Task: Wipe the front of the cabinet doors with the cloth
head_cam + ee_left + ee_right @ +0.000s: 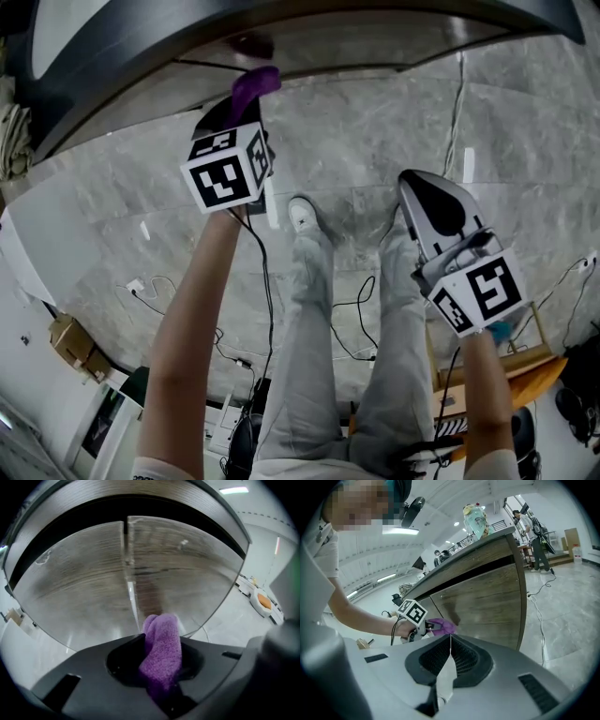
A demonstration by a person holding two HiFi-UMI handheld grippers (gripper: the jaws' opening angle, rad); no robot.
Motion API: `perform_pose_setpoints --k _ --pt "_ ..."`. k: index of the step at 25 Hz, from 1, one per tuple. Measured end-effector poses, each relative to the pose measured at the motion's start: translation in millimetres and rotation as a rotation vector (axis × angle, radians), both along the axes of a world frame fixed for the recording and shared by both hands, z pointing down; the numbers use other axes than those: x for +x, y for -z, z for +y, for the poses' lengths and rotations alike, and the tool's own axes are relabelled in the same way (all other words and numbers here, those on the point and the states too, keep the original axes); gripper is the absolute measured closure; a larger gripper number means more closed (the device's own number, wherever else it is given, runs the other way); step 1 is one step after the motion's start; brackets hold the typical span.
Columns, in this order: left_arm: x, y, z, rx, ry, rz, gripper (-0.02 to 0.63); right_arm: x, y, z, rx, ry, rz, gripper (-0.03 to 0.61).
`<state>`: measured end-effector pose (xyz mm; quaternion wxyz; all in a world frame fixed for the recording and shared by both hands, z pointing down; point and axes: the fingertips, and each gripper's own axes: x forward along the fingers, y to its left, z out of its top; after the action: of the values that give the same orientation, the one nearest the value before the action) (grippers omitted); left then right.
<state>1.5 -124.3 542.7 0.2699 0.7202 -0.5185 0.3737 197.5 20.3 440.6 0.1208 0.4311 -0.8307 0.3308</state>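
My left gripper [161, 637] has its jaws clamped on the purple cloth [162, 654]. A thick fold of it is bunched between them and pokes out toward 12 o'clock. Just past the cloth stand the wooden cabinet doors [79, 573]. The seam [127, 564] between them runs up at 11 o'clock from the cloth's tip. The tip lies close against the lower part of the door to the right of the seam, though I cannot tell whether it presses on the wood. A dark gap and the counter top [140, 494] cap the doors at 12 o'clock.

My right gripper [451, 638] has its jaws drawn together with nothing between them. Over its tips, at 11 o'clock, I see my other hand's marker cube [412, 612] and the cloth low at the door front. A bottle [477, 521] stands on the counter at 1 o'clock.

From the head view, the left gripper is up at 11 o'clock under the counter's edge. The right gripper hangs at 4 o'clock, well apart from it and away from the cabinet, over the grey marbled floor [375, 122]. One shoe [302, 216] is between the two grippers.
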Motion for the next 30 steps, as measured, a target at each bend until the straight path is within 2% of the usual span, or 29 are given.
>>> perform_pose_setpoints --k 6,12,17,19,22,26,30 --pt "102.9 -31.1 31.3 -0.041 -0.216 -0.020 0.520 51.5 -4.4 12.6 -0.017 -0.051 -0.004 0.551" --pt "232.0 -50.3 40.1 -0.063 -0.393 0.023 0.520 122.8 -23.1 40.4 -0.057 -0.118 0.003 0.551" --pt "309.0 -66.2 28.7 -0.052 -0.514 -0.031 0.520 174.3 -42.7 60.4 -0.090 -0.183 0.019 0.551" --pt "322.9 -71.8 21.5 -0.046 -0.541 -0.066 0.520 191.6 -45.8 66.6 -0.093 -0.215 0.027 0.551" --pt "325.9 -79.9 11.2 -0.045 -0.529 -0.110 0.520 215.9 -48.9 74.7 -0.092 -0.263 0.032 0.551" --pt "314.1 -84.1 -2.5 -0.047 -0.498 -0.137 0.520 238.7 -53.6 79.3 -0.094 -0.313 0.038 0.551" --pt "288.2 -83.1 -10.6 -0.067 -0.450 -0.132 0.520 233.9 -58.5 78.1 -0.101 -0.317 0.046 0.551"
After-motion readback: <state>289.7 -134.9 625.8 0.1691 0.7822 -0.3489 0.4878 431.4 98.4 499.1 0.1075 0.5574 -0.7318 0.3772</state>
